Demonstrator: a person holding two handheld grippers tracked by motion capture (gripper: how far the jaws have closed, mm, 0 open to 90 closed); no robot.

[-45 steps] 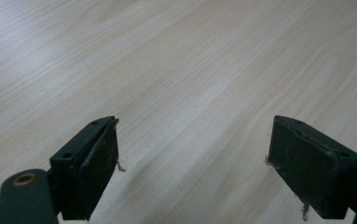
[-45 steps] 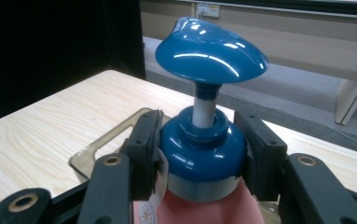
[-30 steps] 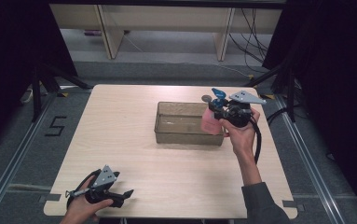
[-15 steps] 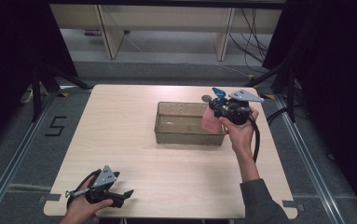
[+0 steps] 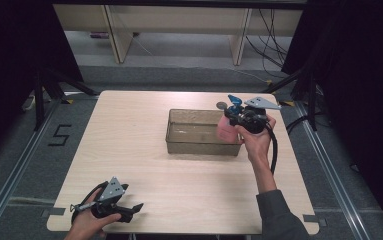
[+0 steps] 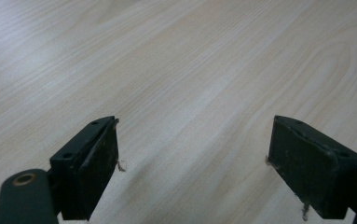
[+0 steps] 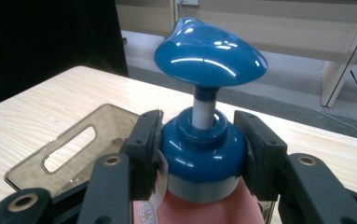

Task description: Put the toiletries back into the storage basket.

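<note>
I hold the pink pump bottle clamped by its blue collar in my right gripper, upright above the bin's right end at frame centre-right, for lowering in; my left gripper rests agape, empty, lower left.

Glossy blue plastic pump head tops a pink bottle; smoky translucent plastic bin; matt pale wood-grain table.
</note>
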